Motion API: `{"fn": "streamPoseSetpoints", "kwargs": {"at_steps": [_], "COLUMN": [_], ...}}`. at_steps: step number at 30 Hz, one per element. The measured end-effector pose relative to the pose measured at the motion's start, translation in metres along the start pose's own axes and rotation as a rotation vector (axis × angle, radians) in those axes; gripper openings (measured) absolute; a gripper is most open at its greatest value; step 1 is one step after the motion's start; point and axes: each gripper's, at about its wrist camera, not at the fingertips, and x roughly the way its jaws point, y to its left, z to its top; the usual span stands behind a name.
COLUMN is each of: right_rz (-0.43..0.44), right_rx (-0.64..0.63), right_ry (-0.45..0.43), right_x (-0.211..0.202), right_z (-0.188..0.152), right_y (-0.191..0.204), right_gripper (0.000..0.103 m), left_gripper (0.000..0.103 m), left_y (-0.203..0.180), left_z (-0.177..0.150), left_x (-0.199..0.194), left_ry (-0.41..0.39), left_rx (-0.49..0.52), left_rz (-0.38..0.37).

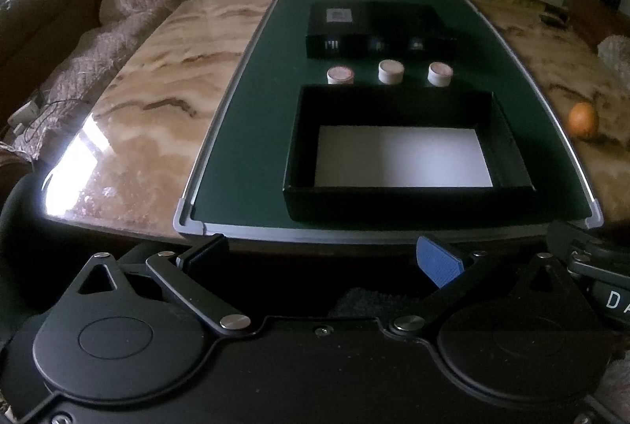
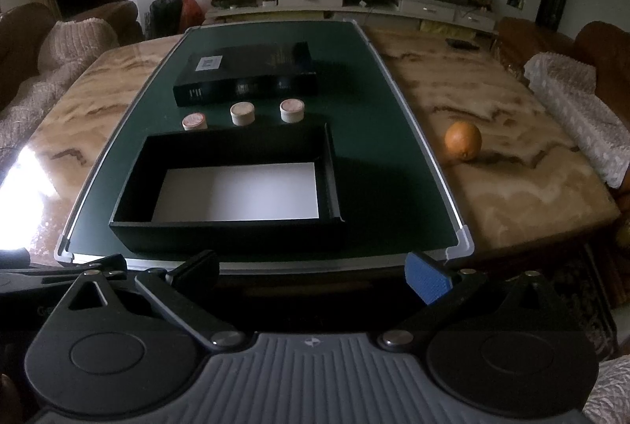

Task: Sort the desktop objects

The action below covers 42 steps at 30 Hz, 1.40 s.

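A green board (image 1: 252, 132) (image 2: 378, 164) lies on a marble table. On it stands an open black box (image 1: 409, 197) (image 2: 228, 229) with a white bottom, empty. Behind it sit three small white round containers: left (image 1: 340, 75) (image 2: 194, 121), middle (image 1: 391, 71) (image 2: 243, 113), right (image 1: 440, 73) (image 2: 292, 110). Behind them lies a closed black box (image 1: 378, 30) (image 2: 248, 77). My left gripper (image 1: 321, 256) is open and empty, before the board's near edge. My right gripper (image 2: 311, 272) is open and empty, also at the near edge.
An orange (image 1: 583, 119) (image 2: 463, 141) lies on the marble table (image 1: 149, 101) (image 2: 492, 164) right of the board. Sofas with blankets (image 1: 78, 41) (image 2: 582, 108) flank the table. A remote (image 2: 462, 43) lies at the far right. A TV cabinet stands behind.
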Motion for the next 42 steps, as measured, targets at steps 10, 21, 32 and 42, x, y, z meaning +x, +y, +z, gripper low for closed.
{"fn": "streamPoseSetpoints", "kwargs": {"at_steps": [10, 21, 32, 42], "right_rz": [0.008, 0.028, 0.039, 0.022], "right_rx": [0.001, 0.017, 0.026, 0.026], "right_ry": [0.005, 0.025, 0.041, 0.022], "right_x": [0.010, 0.015, 0.019, 0.019], "right_z": [-0.008, -0.013, -0.013, -0.012], "right_y": [0.000, -0.003, -0.002, 0.002], "right_gripper": [0.103, 0.103, 0.103, 0.103], "left_gripper": [0.103, 0.103, 0.103, 0.103], "left_y": [-0.001, -0.002, -0.001, -0.002], "left_z": [-0.001, -0.001, -0.002, 0.000], "left_x": [0.005, 0.012, 0.013, 0.016], "left_ry": [0.009, 0.026, 0.029, 0.031], "left_rx": [-0.003, -0.002, -0.003, -0.009], "left_rz": [-0.002, 0.004, 0.007, 0.008]}}
